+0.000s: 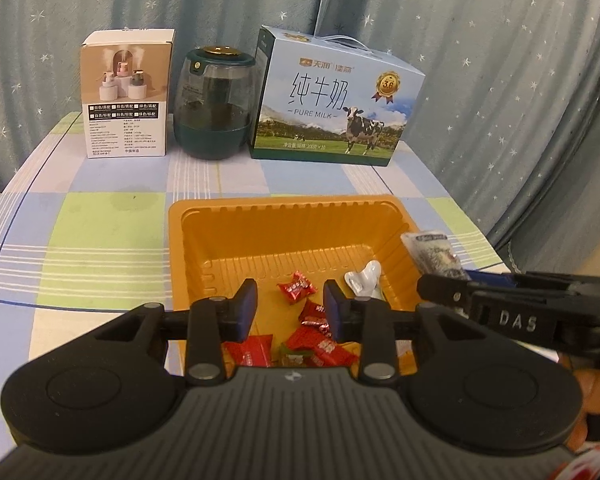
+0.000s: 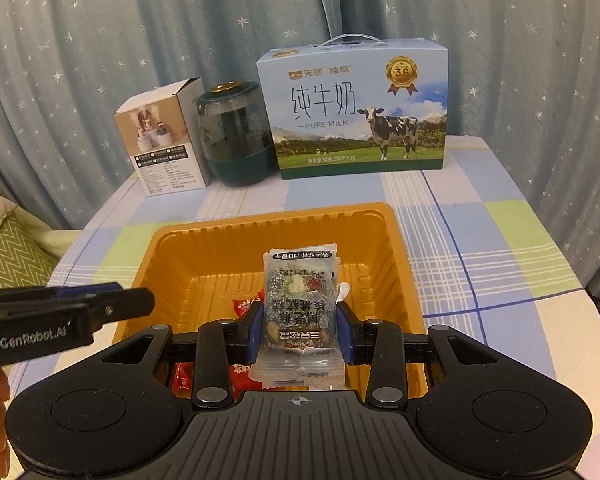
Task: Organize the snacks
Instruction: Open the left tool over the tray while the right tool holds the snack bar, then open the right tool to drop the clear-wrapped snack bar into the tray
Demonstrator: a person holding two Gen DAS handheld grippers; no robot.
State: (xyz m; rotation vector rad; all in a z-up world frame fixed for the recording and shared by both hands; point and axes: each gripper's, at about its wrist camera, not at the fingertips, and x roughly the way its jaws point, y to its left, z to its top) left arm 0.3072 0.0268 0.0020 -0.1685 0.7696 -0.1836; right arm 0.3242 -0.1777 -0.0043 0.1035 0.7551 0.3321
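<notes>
Overhead, left claw point(image 1: 291, 310) gapes empty, right claw point(image 2: 300, 330) grips snack packet point(image 2: 300, 312) above checked tablecloth point(image 1: 100, 216), starry curtain point(image 1: 480, 40) behind.

The left gripper point(image 1: 290, 312) is held over the near end of an orange tray point(image 1: 284, 216), its blue pads apart with nothing pressed between them, and red-wrapped candies point(image 1: 298, 288) are seen lying below in the tray beside a white packet point(image 1: 366, 276). At the right, the right gripper point(image 1: 440, 288) is seen from the side, with a clear snack packet point(image 1: 432, 252) held in it above the tray's right rim. A small white box point(image 1: 128, 92), a dark green jar point(image 1: 214, 104) and a milk carton point(image 1: 336, 100) are lined up at the far edge of the checked tablecloth point(image 1: 80, 220).
</notes>
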